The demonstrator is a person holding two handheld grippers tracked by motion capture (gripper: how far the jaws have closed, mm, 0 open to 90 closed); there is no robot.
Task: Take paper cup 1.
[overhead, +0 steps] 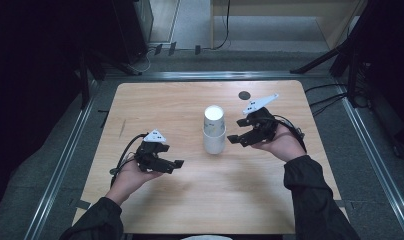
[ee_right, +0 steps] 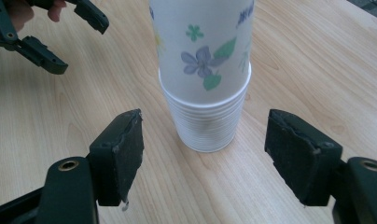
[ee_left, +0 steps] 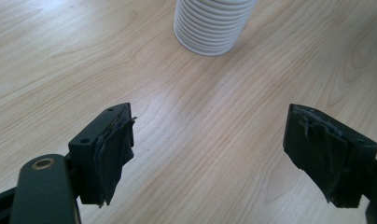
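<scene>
Right gripper (overhead: pixel 236 134) open beside cup stack (overhead: pixel 214 131)

- A light wooden table (overhead: pixel 155 105) with rounded corners lies across the middle of the high view, its grain running left to right.
- A stack of white paper cups (overhead: pixel 214 131) stands upright on it, just right of centre (the top cup bears a printed flower pattern, seen in the right gripper view (ee_right: pixel 203 70)).
- The stack's ribbed rims touch the wood at the top centre of the left gripper view (ee_left: pixel 210 28).
- A small dark round mark (overhead: pixel 244 95) sits on the tabletop in the upper right, near the far edge.
</scene>
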